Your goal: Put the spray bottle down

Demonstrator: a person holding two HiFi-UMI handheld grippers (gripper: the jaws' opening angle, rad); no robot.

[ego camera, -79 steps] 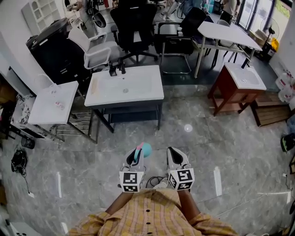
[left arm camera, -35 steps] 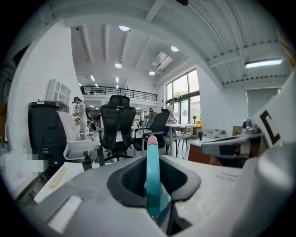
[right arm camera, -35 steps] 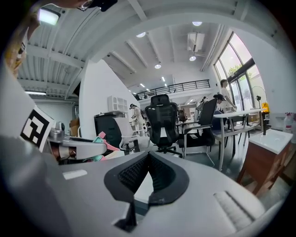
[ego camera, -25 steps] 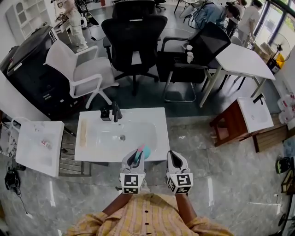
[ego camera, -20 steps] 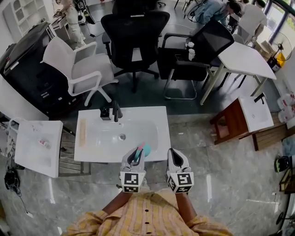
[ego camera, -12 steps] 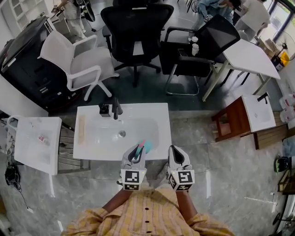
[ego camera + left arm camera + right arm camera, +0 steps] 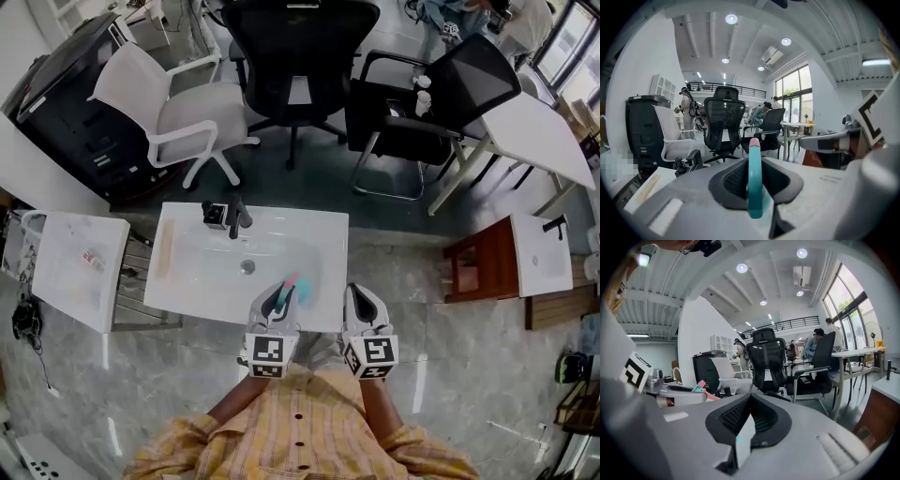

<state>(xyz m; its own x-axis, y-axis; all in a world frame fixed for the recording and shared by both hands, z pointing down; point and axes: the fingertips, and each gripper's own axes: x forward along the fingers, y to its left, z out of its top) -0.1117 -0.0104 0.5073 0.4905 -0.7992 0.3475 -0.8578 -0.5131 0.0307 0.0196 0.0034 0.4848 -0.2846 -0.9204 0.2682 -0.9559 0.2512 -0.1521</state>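
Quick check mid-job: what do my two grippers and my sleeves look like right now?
The left gripper and right gripper match. Both are light grey rounded shells that taper forward, with black ribbed pads inside. Each has a white cube at its rear, printed with black square markers. No cables show. The person wears a yellow-orange plaid shirt with dark buttons, and its sleeves end above the forearms.

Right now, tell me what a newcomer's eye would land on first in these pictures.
The teal spray bottle with a pink tip, clamped in the left gripper, stands out over the near part of the white sink. Behind the sink, a big black office chair fills the top of the head view, with a white chair to its left.
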